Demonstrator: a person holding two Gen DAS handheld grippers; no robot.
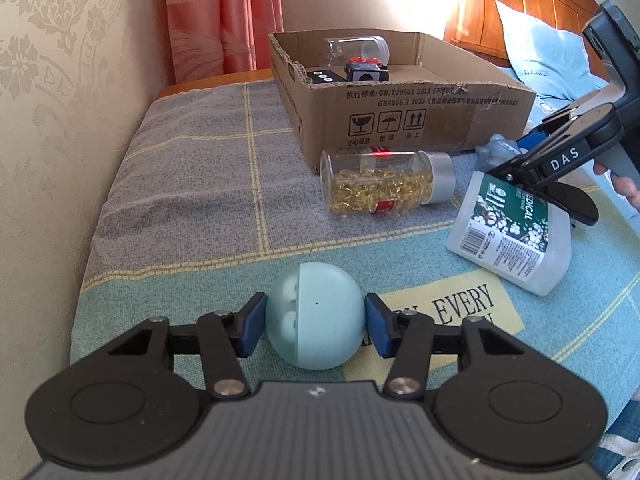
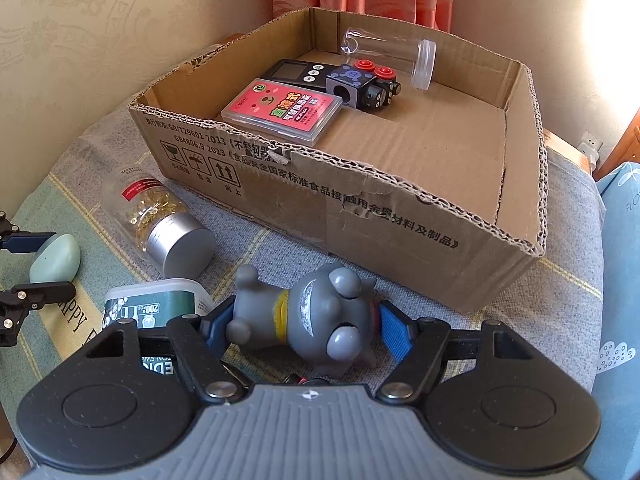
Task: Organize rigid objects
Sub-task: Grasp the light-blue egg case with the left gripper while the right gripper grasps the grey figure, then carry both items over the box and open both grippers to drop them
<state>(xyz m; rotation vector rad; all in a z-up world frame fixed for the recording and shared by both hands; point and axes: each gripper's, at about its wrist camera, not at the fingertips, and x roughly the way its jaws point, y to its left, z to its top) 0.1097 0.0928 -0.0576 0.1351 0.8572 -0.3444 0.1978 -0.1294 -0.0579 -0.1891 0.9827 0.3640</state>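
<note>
— What have the left tongs (image 1: 315,321) got?
— A pale blue egg-shaped case (image 1: 316,316), pads touching both its sides, resting on the blanket (image 1: 200,160).
— And the right tongs (image 2: 298,326)?
— Closed around a grey toy figure (image 2: 316,316) lying across them. The cardboard box (image 2: 400,216) sits just beyond; a capsule bottle (image 2: 160,220) and swab tub (image 2: 156,304) lie to their left.

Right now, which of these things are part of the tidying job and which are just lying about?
Part of the job:
cardboard box
blue earbud case
grey toy figure
capsule bottle
cotton swab tub
items already boxed: card case, clear tube

Just lying about:
pillow
curtain
blanket
</note>
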